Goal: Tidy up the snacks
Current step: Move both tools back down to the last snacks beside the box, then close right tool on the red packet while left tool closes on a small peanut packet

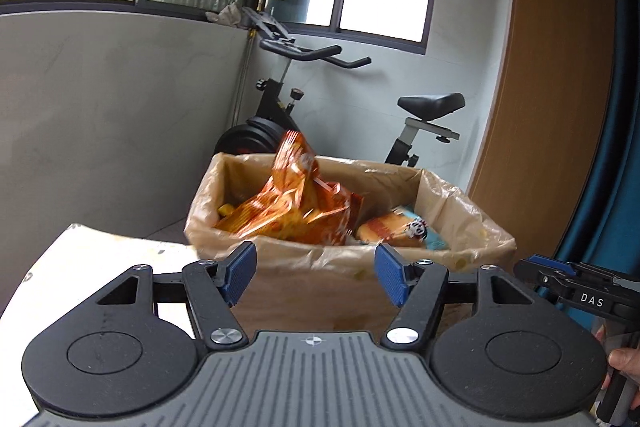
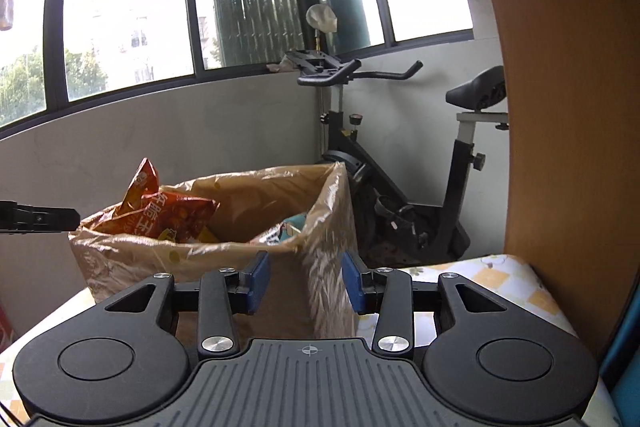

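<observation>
Orange snack bag (image 2: pixel 168 215) with Chinese characters, "DAS" on right gripper (image 1: pixel 538 273)

Lined box (image 1: pixel 340 275) on surface (image 1: pixel 100 267); snack bags (image 1: pixel 296 207) inside, left; smaller packet (image 1: pixel 400 227) inside, right. Exercise bike (image 1: pixel 320 115) behind box.

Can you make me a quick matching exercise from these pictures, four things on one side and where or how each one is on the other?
Things:
1. orange crinkly snack bag
2. pale blue and orange snack packet
3. left hand-held gripper
4. black exercise bike

States:
A. behind the box
B. open, empty
C. sticking up above the lined cardboard box rim
D. lying low inside the box

Pairs: 1-C, 2-D, 3-B, 4-A
</observation>
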Available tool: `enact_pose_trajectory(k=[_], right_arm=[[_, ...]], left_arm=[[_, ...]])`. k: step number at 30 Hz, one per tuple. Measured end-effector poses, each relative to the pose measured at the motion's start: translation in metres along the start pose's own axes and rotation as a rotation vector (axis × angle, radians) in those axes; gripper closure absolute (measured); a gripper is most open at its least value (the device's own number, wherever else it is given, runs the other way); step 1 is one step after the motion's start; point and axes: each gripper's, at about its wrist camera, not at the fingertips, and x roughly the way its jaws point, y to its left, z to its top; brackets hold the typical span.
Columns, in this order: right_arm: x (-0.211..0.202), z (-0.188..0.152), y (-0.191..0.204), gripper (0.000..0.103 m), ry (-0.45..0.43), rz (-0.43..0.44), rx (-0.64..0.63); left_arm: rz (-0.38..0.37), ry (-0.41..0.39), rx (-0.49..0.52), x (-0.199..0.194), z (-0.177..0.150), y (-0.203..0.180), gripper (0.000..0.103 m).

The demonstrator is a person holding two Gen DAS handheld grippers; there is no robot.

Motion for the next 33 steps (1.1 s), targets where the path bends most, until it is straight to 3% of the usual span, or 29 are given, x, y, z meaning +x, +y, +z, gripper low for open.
enact_pose_trajectory(k=[4,11,17,22,33], right_arm=[[0.001,-0.026,0.007,0.066,0.049,-0.005,0.003],[0.02,-0.07,0.028,0.066,0.178,0.032,0.004],[0.038,-0.106,0.051,0.066,0.307,0.088,-0.007],[0.048,-0.125,0.068,0.066,0.389,0.117,0.029],[0.089,-0.135,0.133,0.063,0.528,0.216,0.076]], left_arm=[[0.013,0.077,-0.034,0.005,-0.026,0.012,0.043],[0.003,0.2,-0.009,0.026,-0.073,0.013,0.047],[0.002,0.257,-0.043,0.037,-0.097,0.024,0.059],[0.019,0.265,-0.051,0.035,-0.103,0.034,0.059],[0.086,0.237,-0.085,0.017,-0.105,0.08,0.059]])
